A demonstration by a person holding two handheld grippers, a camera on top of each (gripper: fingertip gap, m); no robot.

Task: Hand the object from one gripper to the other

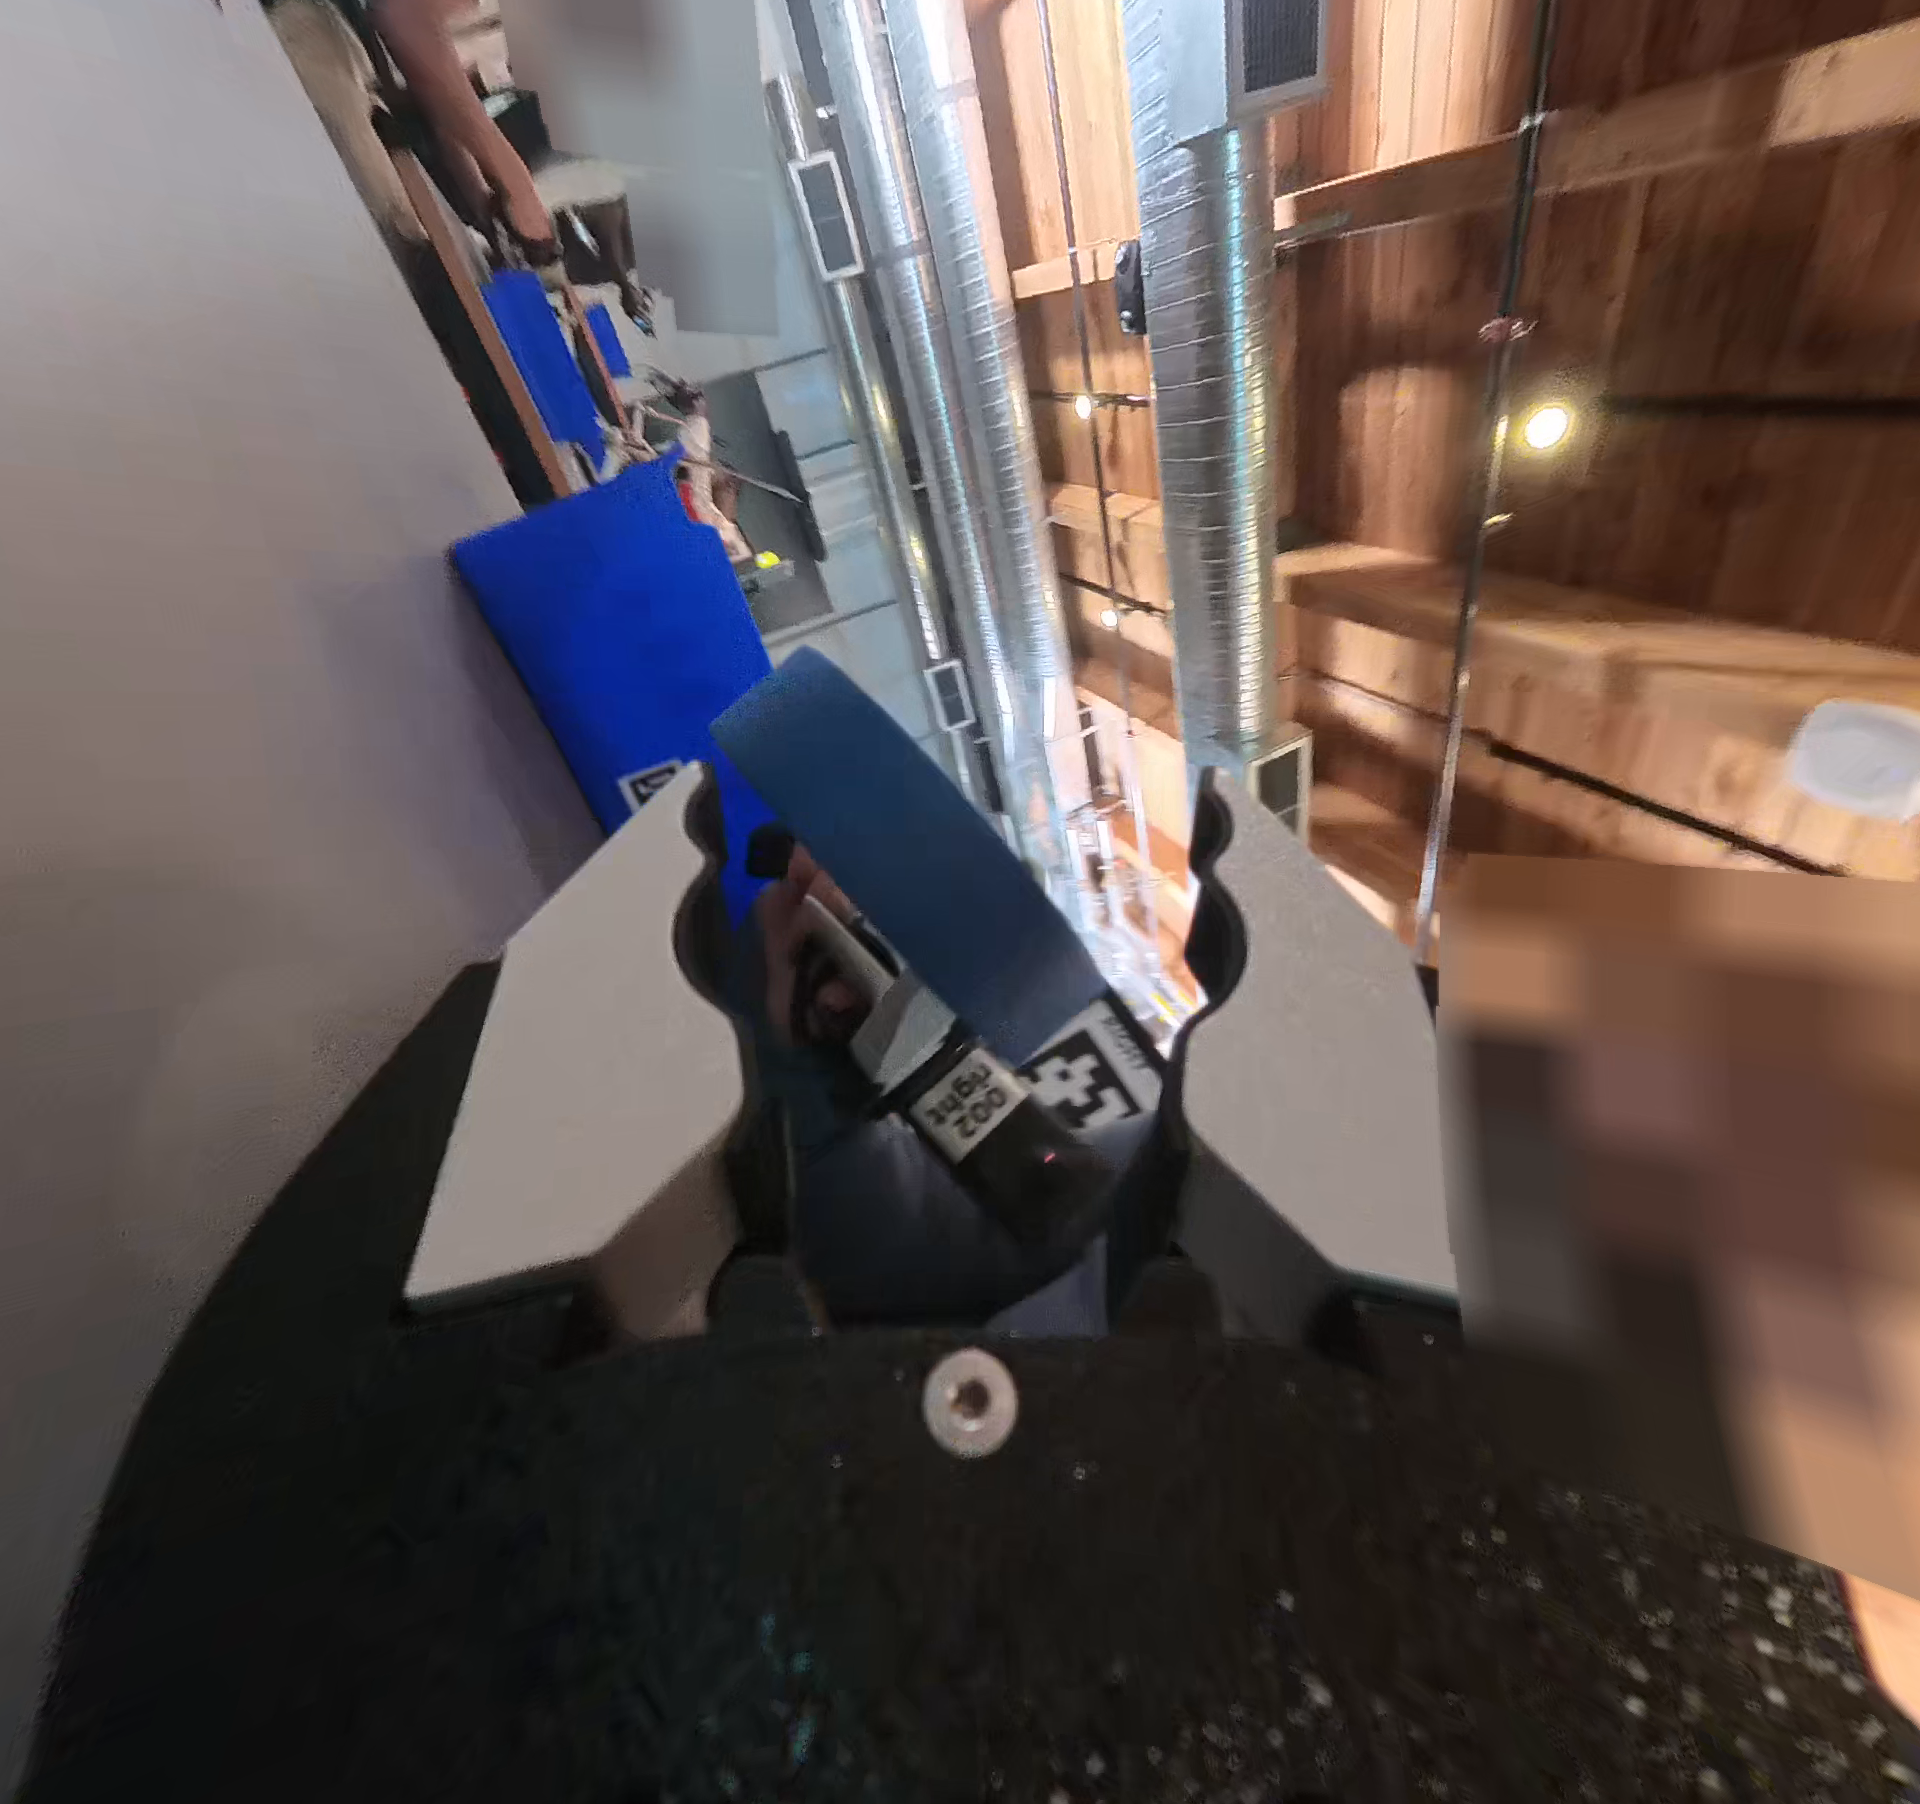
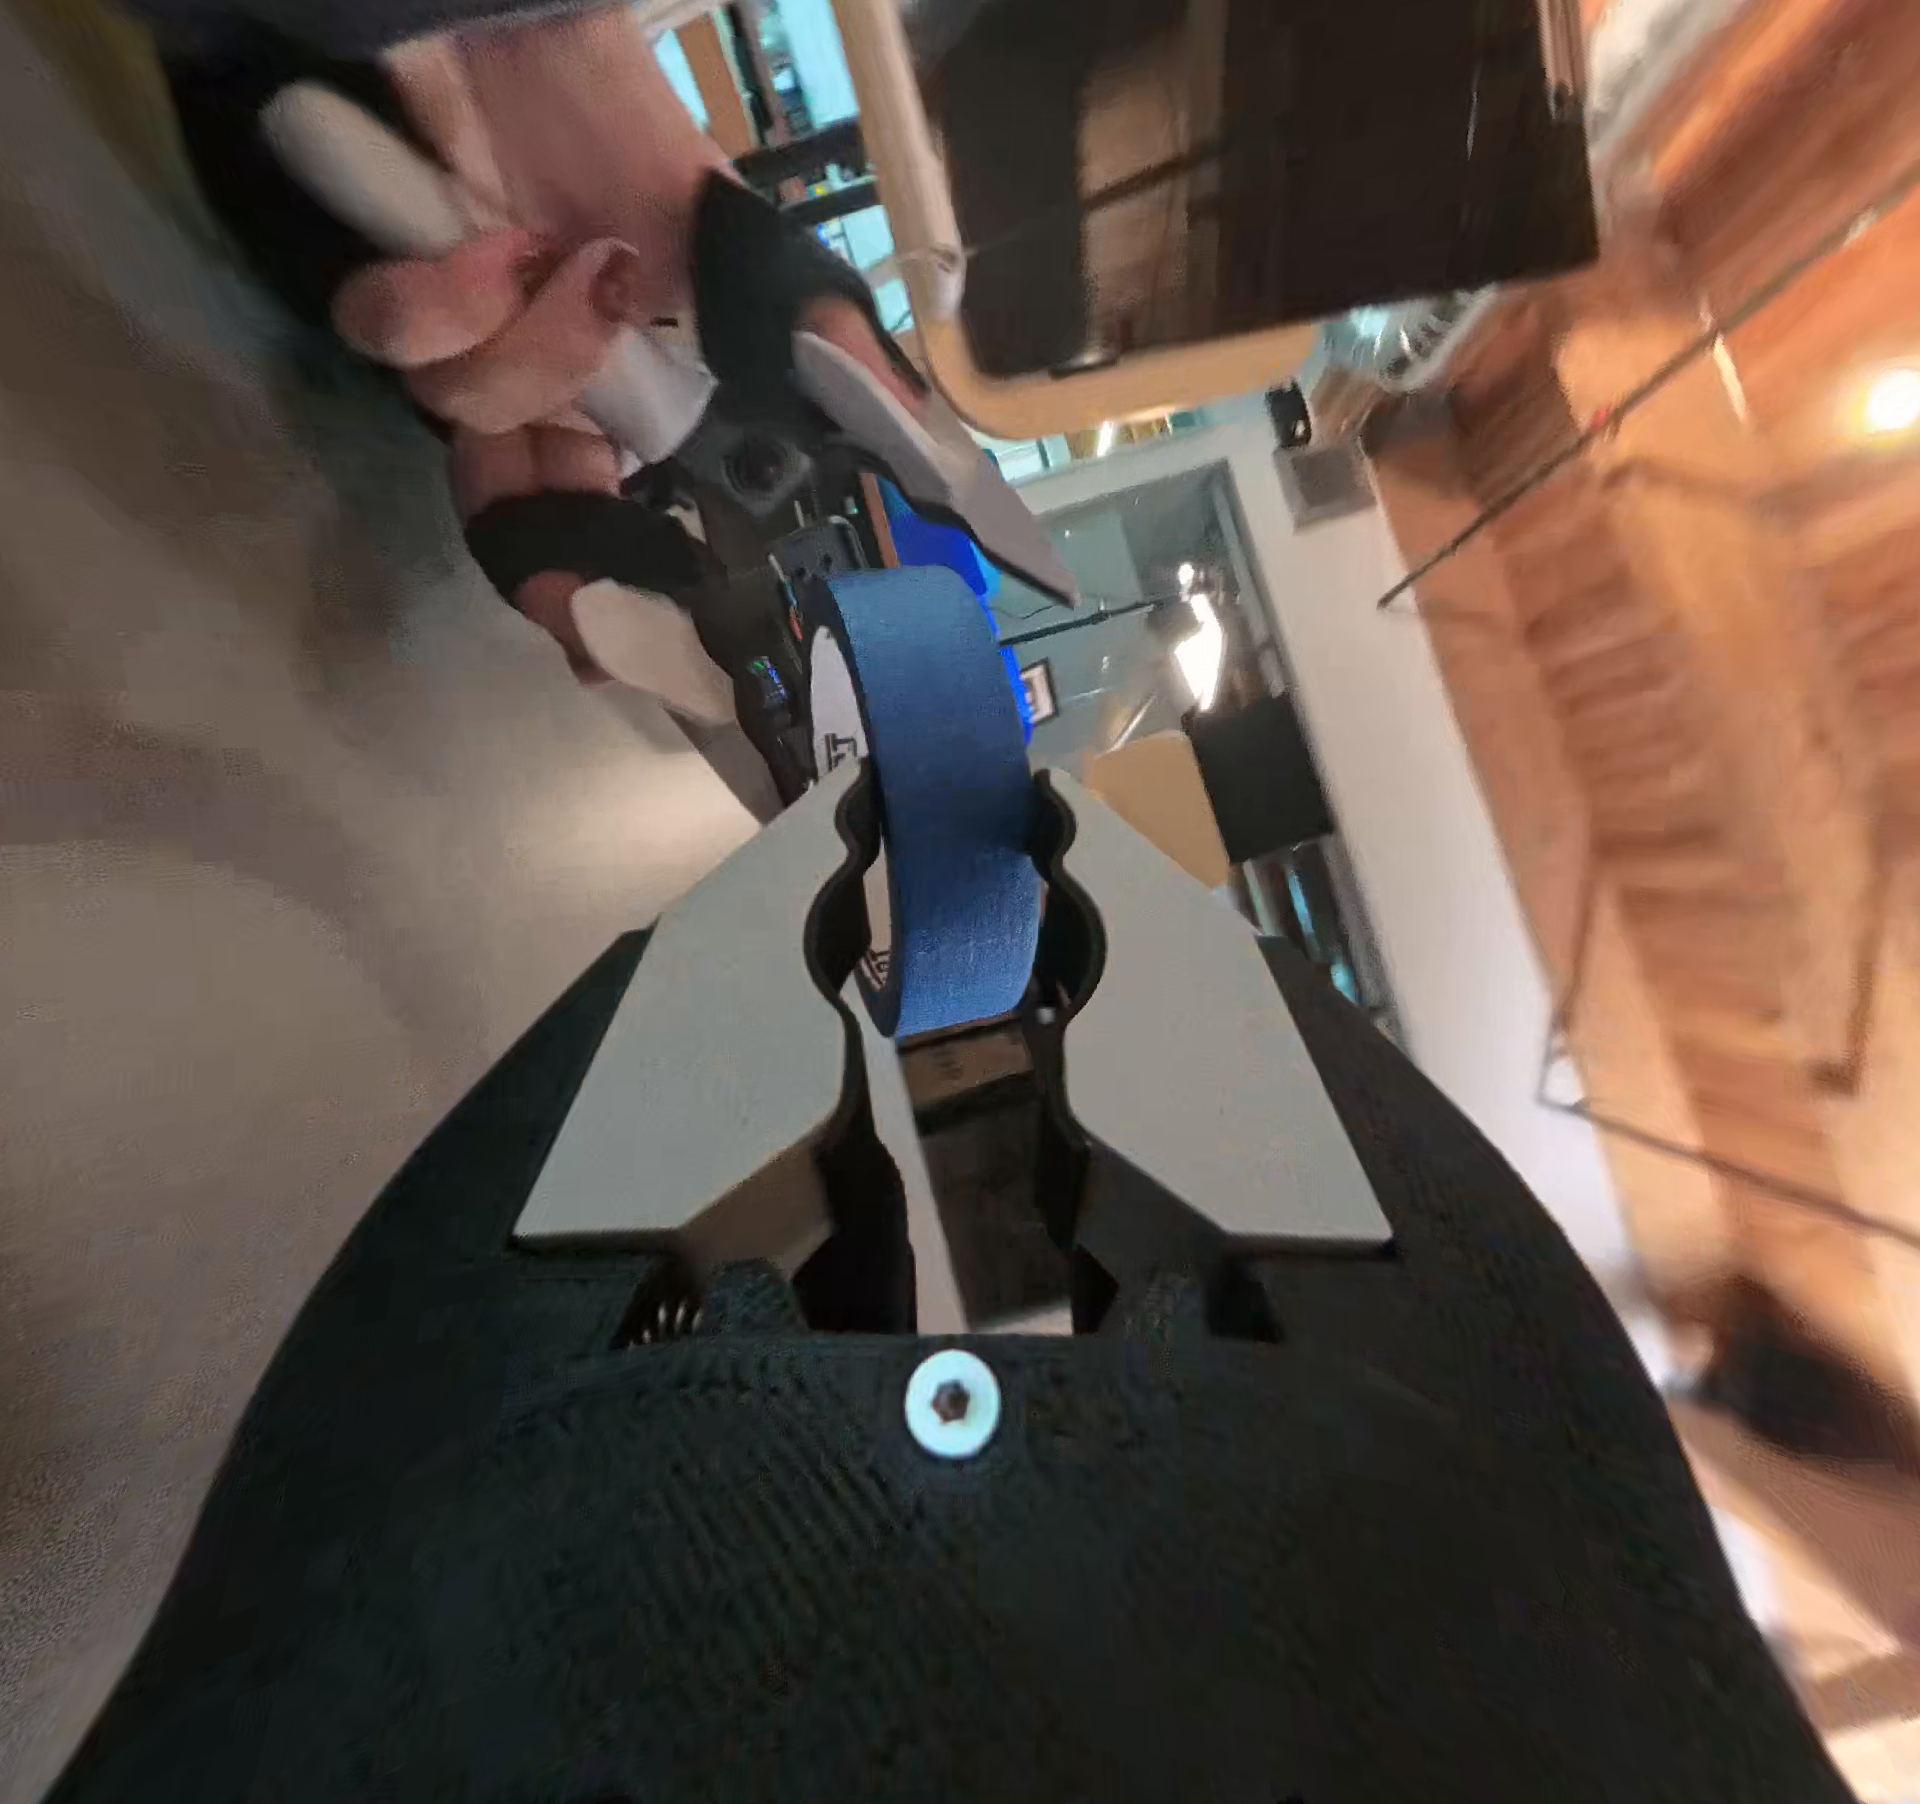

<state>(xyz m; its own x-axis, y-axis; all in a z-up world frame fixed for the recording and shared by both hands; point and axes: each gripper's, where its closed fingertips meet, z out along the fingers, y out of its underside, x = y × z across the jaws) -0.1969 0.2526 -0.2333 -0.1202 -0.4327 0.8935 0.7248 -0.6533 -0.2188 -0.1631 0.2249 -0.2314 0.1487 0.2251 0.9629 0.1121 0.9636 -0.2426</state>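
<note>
A roll of blue tape (image 2: 935, 694) stands on edge between the fingers of my right gripper (image 2: 951, 788), which is shut on its sides. In the left wrist view the same tape roll (image 1: 914, 850) sits in the gap of my left gripper (image 1: 956, 788). The left gripper's jaws are wide apart and clear of the tape on both sides. The right gripper's body (image 1: 1039, 1110), with a black-and-white tag, shows behind the tape. In the right wrist view the left gripper's grey finger (image 2: 935, 476) and the hand holding it (image 2: 499, 352) are just beyond the roll.
Both views are tilted steeply, in mid-air. A blue padded mat (image 1: 613, 632) leans on a pale wall at left. Silver ducts (image 1: 1205, 404) and wooden planking (image 1: 1662, 352) fill the right. A dark box (image 2: 1247, 123) hangs near the right gripper's view.
</note>
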